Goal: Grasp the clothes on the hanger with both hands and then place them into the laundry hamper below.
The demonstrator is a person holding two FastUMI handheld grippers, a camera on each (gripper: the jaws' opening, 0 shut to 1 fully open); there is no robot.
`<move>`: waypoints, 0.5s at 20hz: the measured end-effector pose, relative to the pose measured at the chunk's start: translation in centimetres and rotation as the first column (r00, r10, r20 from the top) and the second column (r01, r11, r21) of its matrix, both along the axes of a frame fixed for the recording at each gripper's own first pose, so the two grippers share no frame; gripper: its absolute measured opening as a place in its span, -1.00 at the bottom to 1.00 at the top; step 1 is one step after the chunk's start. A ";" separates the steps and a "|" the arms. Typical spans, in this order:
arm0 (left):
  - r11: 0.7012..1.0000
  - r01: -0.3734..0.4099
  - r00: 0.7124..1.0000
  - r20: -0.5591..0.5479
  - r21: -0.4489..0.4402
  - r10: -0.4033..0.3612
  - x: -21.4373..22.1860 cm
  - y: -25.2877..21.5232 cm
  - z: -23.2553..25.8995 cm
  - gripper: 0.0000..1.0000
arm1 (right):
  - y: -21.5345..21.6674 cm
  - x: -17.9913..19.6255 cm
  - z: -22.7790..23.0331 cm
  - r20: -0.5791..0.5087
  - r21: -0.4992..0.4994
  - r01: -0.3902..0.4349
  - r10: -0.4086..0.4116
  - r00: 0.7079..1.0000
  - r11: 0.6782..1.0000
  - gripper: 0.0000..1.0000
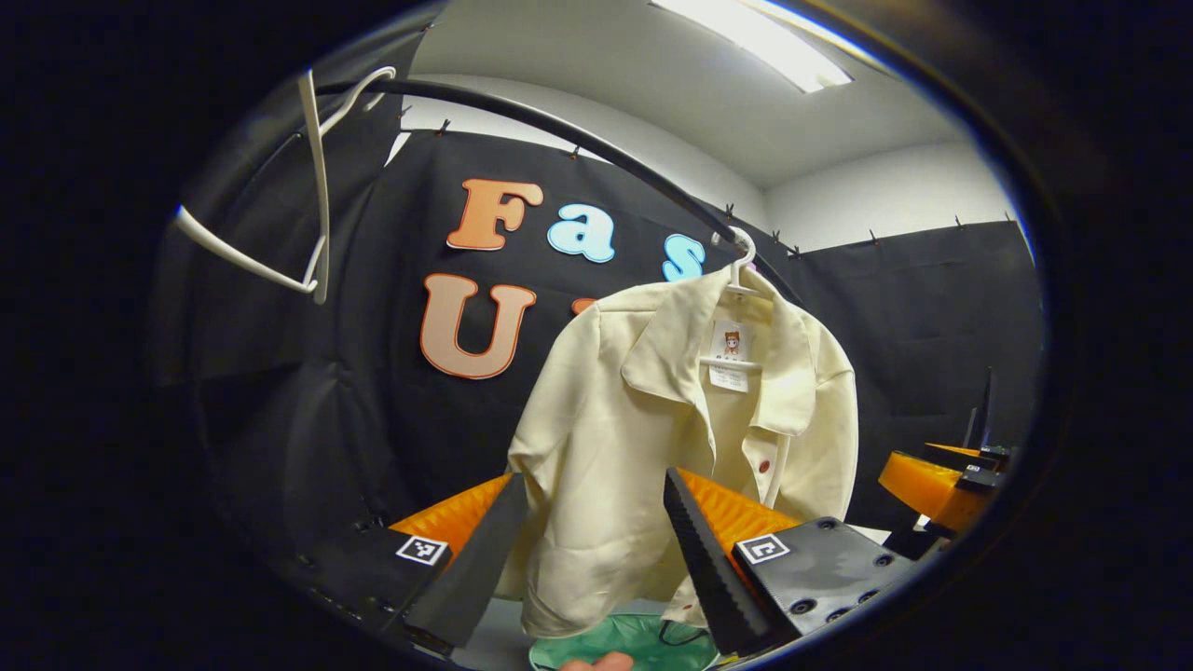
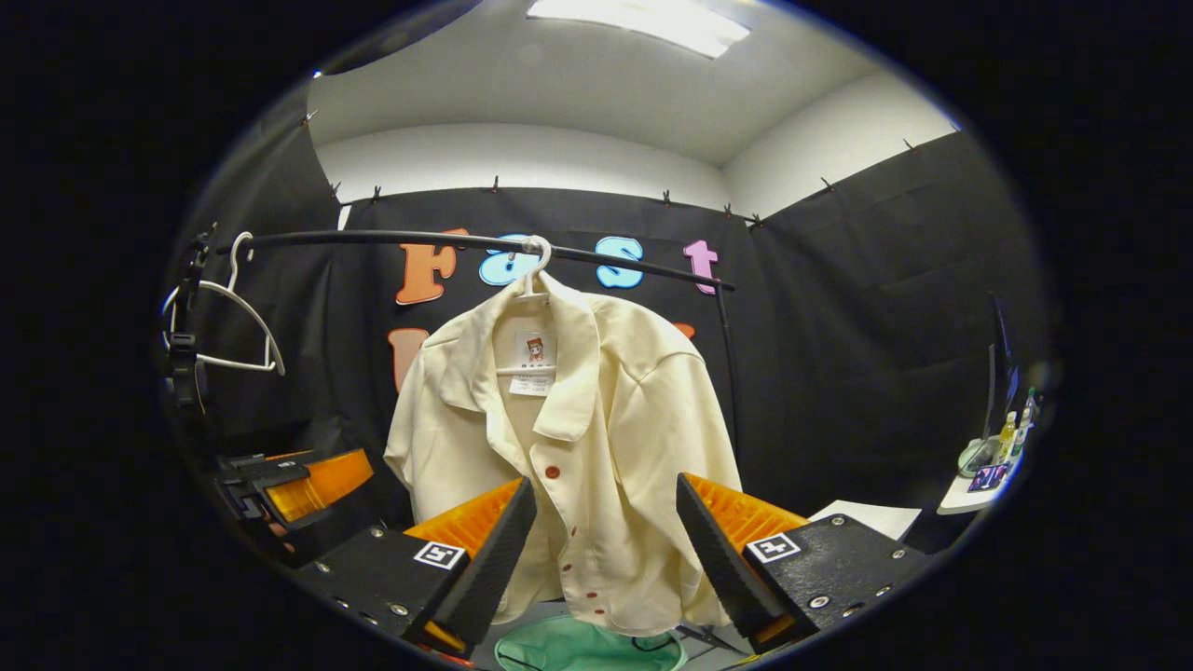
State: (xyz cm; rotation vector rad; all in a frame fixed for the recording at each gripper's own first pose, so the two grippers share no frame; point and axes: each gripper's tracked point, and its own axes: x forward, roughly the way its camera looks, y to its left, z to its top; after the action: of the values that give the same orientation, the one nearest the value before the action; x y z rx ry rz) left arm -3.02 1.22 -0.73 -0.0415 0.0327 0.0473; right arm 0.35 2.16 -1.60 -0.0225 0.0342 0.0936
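While both grippers gape empty, one cream shirt and two white hangers share one rail.

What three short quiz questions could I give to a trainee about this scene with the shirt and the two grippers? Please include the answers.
1. True or false: the cream shirt hangs on a white hanger on the black rail.
2. What is the state of the left gripper and the right gripper? A) both open, not touching the shirt; B) both shut on the shirt; C) one open, one shut.
3. Fill in: below the shirt sits a ____ coloured hamper.

Key: 1 true; 2 A; 3 green.
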 end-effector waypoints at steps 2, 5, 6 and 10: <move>1.000 -0.007 1.000 -0.006 0.000 0.007 -0.1 0.4 -0.1 0.93 | 0.7 -0.2 0.1 -0.002 -0.004 -0.019 0.019 1.000 1.000 0.88; 1.000 -0.005 1.000 -0.004 0.001 0.005 0.3 0.3 0.0 0.93 | 1.3 -0.3 -0.2 -0.009 -0.018 -0.031 0.030 0.999 0.999 0.88; 1.000 -0.004 1.000 -0.002 -0.001 0.004 0.3 0.3 0.1 0.94 | 1.4 -0.3 -0.2 -0.010 -0.018 -0.032 0.031 0.999 0.999 0.88; 1.000 0.003 1.000 -0.004 0.005 -0.003 0.7 0.4 0.1 0.94 | 0.9 -0.6 -0.8 -0.014 -0.014 -0.018 0.018 1.000 1.000 0.88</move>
State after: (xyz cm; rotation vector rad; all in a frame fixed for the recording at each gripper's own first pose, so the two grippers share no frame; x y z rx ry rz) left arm -2.30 1.58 -0.64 -0.0362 0.0371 0.0449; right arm -0.24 3.08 -2.37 -0.0366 0.0487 0.1112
